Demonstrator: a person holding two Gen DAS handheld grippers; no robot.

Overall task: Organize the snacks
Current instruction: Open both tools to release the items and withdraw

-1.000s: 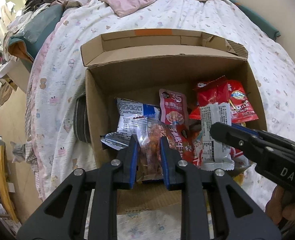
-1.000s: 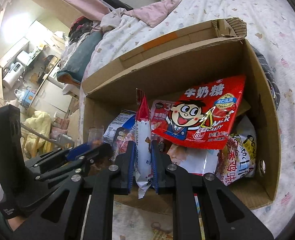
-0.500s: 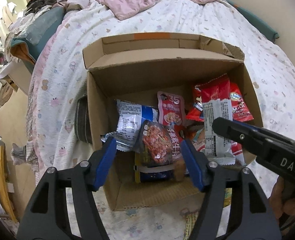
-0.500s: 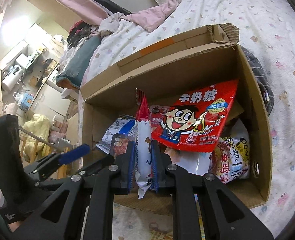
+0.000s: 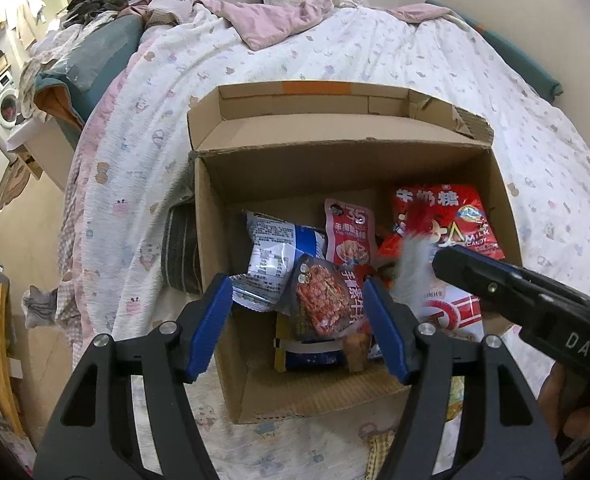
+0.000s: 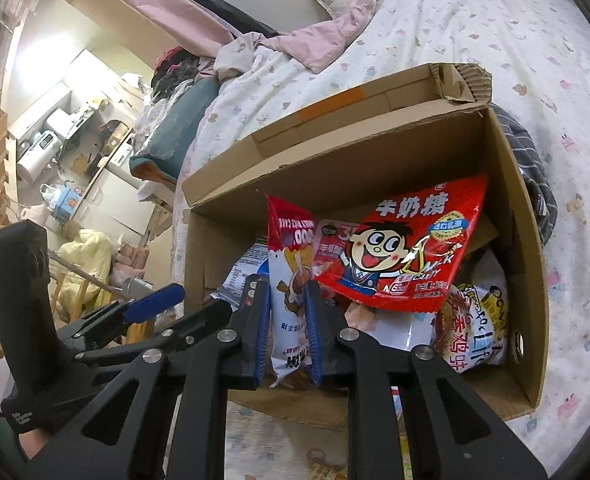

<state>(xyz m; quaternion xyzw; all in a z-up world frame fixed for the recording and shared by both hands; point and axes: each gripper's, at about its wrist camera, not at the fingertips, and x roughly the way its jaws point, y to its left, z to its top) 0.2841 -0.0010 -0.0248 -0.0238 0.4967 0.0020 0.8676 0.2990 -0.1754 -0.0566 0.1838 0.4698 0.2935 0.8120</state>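
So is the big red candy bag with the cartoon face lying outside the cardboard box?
No, the red candy bag sits inside the cardboard box, atop other snacks.

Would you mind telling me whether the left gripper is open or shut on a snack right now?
Open. The left gripper has its blue pads apart, clear of the dark red snack pack lying in the cardboard box.

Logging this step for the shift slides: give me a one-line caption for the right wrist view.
Right gripper, jaws opening, with a red-and-white snack packet between them over the cardboard box of snacks on the bed.
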